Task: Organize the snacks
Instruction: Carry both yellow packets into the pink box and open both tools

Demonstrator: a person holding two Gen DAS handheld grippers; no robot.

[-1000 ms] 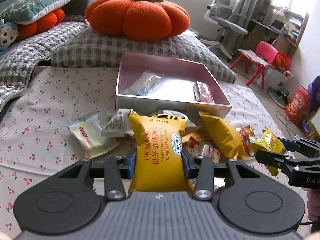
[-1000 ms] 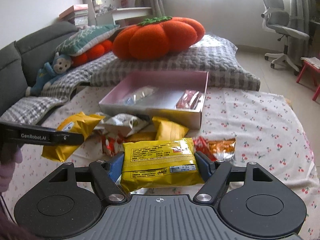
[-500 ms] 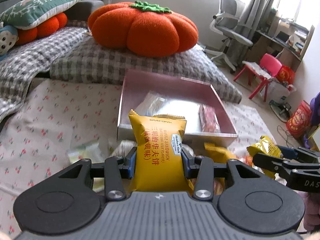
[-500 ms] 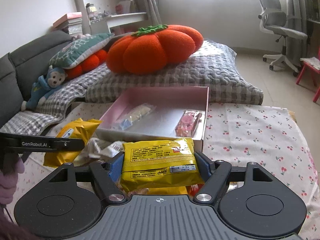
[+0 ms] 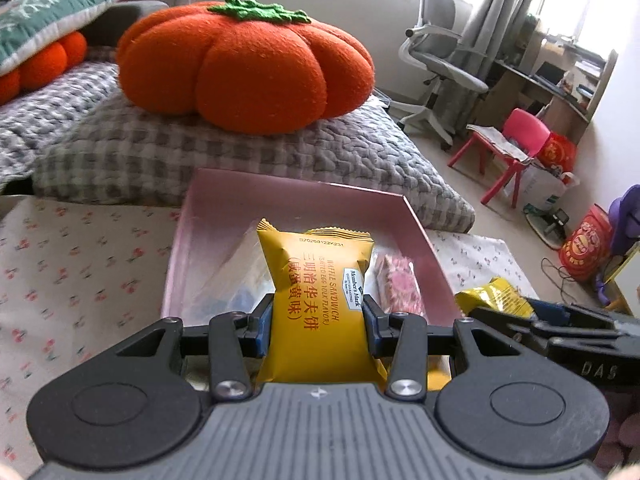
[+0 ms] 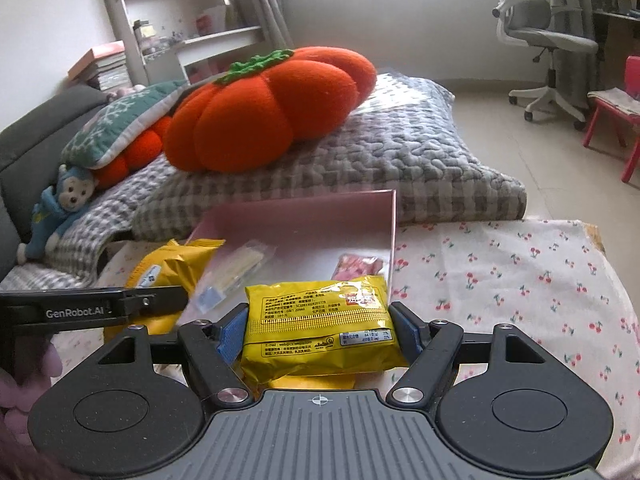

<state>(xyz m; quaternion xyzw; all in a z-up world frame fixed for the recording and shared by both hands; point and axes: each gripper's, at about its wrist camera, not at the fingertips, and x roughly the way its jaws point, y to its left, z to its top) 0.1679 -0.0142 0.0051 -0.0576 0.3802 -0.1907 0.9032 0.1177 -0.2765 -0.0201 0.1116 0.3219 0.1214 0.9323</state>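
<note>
Yellow snack packs (image 5: 318, 304) (image 6: 320, 328) clamped in both tongs, over pink box (image 5: 288, 204).

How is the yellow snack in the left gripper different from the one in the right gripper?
The orange-yellow waffle sandwich packet stands upright lengthwise between the left gripper jaws. The lemon-yellow snack packet lies sideways in the right gripper, so those jaws sit wider. Both are sealed, gripped packets near the pink box.
</note>
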